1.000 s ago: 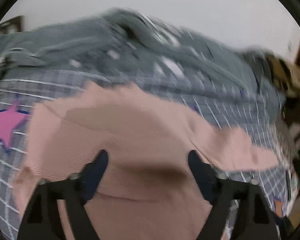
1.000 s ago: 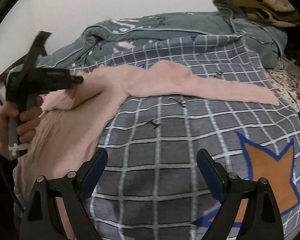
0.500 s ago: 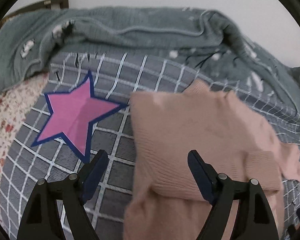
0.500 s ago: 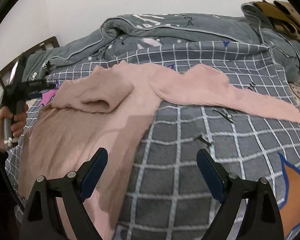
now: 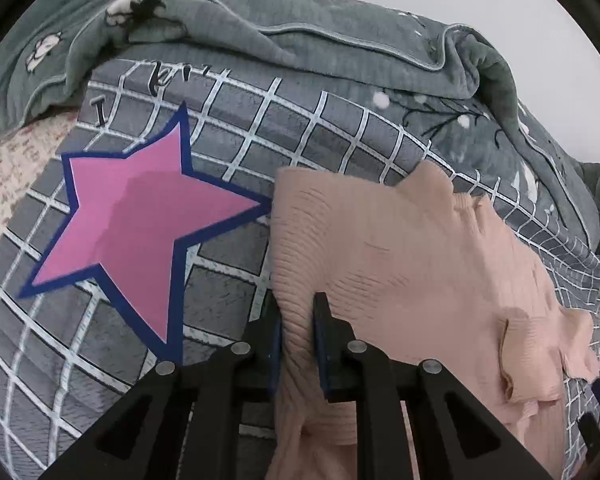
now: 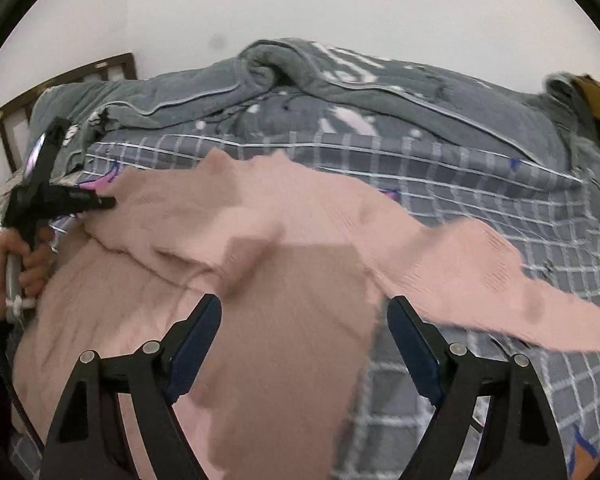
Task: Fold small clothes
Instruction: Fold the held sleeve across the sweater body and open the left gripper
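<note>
Checked bedspread under pink sweater, left gripper closing on its edge, right gripper closing, empty, rumpled grey quilt behind

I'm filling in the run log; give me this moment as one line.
task: fold | left tool: closing on sweater edge | right tool: closing, nothing pinched, over sweater | sleeve: spread

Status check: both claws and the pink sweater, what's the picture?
Left claw closing on pink sweater edge. Right claw open above sweater body, holding nothing. One sleeve still spread on checked blanket. Nothing obstructing.
</note>
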`<action>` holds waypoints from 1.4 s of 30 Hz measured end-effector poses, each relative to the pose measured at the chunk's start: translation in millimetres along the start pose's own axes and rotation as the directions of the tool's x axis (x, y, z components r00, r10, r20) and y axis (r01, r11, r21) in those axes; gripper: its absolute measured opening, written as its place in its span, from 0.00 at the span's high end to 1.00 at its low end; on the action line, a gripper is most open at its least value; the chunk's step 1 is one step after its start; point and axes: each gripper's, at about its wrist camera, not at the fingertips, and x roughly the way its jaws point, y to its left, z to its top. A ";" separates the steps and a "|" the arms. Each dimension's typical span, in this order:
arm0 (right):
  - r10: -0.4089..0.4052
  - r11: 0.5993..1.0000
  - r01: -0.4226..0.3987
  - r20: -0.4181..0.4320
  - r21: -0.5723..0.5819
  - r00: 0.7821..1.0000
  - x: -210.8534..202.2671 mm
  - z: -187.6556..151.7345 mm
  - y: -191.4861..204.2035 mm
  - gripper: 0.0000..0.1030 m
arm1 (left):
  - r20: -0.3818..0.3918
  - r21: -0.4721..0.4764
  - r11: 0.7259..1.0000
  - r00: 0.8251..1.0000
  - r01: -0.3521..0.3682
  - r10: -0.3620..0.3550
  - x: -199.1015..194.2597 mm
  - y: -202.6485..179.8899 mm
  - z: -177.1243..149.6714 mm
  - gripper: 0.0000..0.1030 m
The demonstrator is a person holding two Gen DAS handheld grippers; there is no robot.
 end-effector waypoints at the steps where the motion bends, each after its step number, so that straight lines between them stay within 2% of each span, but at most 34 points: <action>1: 0.021 1.000 -0.021 -0.002 -0.016 1.000 6.1 5.5 8.7 0.18 | 0.005 -0.003 1.000 1.000 0.002 -0.002 -1.1 0.0 -0.1 0.82; 6: 0.034 0.990 -0.036 -0.015 -0.133 0.999 32.2 24.8 46.6 0.20 | 0.016 -0.014 1.000 1.000 0.024 -0.023 -5.4 4.9 -0.3 0.78; 10: -0.012 0.977 -0.004 -0.076 -0.215 0.997 64.9 28.3 70.5 0.23 | 0.025 0.006 1.000 1.000 0.013 -0.013 -5.3 1.0 -0.2 0.77; 13: -0.050 0.966 0.013 -0.136 -0.257 0.989 86.5 23.2 79.3 0.35 | 0.023 0.009 1.000 0.999 0.023 -0.023 -6.0 1.4 -0.4 0.77; 14: -0.041 0.966 0.007 -0.127 -0.259 0.991 86.3 22.8 79.6 0.48 | 0.023 0.006 1.000 0.999 0.027 -0.027 -4.7 0.4 0.6 0.77; 15: -0.046 0.967 0.015 -0.115 -0.255 0.992 85.0 23.5 78.7 0.80 | 0.024 0.000 0.999 0.999 0.034 -0.034 -4.5 1.3 0.6 0.77; 16: -0.062 0.970 0.032 -0.119 -0.239 0.991 85.3 25.0 74.3 0.88 | 0.024 -0.004 0.999 0.999 0.040 -0.040 -4.8 2.3 0.4 0.77; 18: -0.021 0.990 0.005 -0.114 -0.144 0.993 82.4 27.6 56.1 0.90 | 0.023 -0.006 0.999 0.999 0.046 -0.046 -5.6 3.0 0.0 0.77; 20: -0.003 1.000 0.004 -0.053 0.019 0.999 68.8 25.3 22.1 0.91 | 0.020 0.000 0.999 0.998 0.051 -0.051 -7.2 3.1 -0.9 0.75; 21: -0.001 0.997 0.004 -0.039 0.074 0.999 60.3 25.4 7.6 0.90 | 0.016 0.005 0.998 0.998 0.064 -0.064 -7.5 1.9 -1.0 0.70; 23: 0.020 0.980 -0.014 -0.030 0.197 0.999 41.5 17.6 -29.2 0.87 | 0.014 0.026 0.998 0.998 0.062 -0.062 -9.5 -3.5 -1.7 0.69; 26: -0.076 0.969 0.090 -0.070 0.230 0.995 29.2 1.9 -58.7 0.62 | 0.009 0.060 0.998 0.999 0.031 -0.032 -8.4 -11.3 -0.9 0.68; 27: -0.090 0.968 0.105 -0.075 0.229 0.993 27.4 -2.0 -64.7 0.58 | 0.002 0.060 0.998 1.000 0.029 -0.030 -7.1 -12.1 0.2 0.65; 30: -0.104 0.962 0.123 -0.086 0.245 0.991 24.5 -9.7 -80.9 0.58 | -0.024 0.033 0.998 0.999 0.048 -0.047 -0.7 -12.3 7.1 0.57; 32: -0.082 0.957 0.101 -0.081 0.271 0.993 23.4 -10.5 -88.2 0.58 | -0.025 0.026 0.999 0.999 0.035 -0.034 3.0 -14.5 11.9 0.56; 33: -0.073 0.957 0.091 -0.077 0.277 0.994 24.0 -10.1 -90.2 0.57 | -0.024 0.029 0.999 0.999 0.024 -0.024 4.8 -16.1 13.5 0.65; 34: -0.068 0.957 0.087 -0.077 0.278 0.995 26.7 -8.8 -91.2 0.57 | -0.019 0.039 0.999 1.000 0.022 -0.021 5.9 -18.5 14.7 0.80; 35: -0.065 0.957 0.085 -0.081 0.277 0.995 29.3 -7.2 -91.0 0.57 | -0.014 0.048 0.999 1.000 0.025 -0.025 5.1 -19.6 15.9 0.86; 37: -0.055 0.962 0.081 -0.105 0.260 0.993 39.2 -3.9 -87.9 0.65 | 0.048 0.026 1.000 0.999 0.013 -0.014 -5.3 -11.4 18.7 0.87; 38: -0.055 0.966 0.081 -0.112 0.246 0.992 42.8 -1.1 -85.2 0.86 | 0.078 -0.016 0.999 0.996 0.037 -0.036 -11.6 -0.2 20.3 0.87; 39: -0.045 0.970 0.067 -0.097 0.233 0.994 41.8 1.6 -82.8 0.95 | 0.065 -0.040 0.997 0.996 0.070 -0.067 -10.4 6.5 21.0 0.87; 42: -0.027 0.980 0.035 -0.041 0.195 0.999 39.3 8.9 -74.9 0.96 | 0.009 -0.077 0.994 0.997 0.083 -0.082 3.9 15.7 16.5 0.86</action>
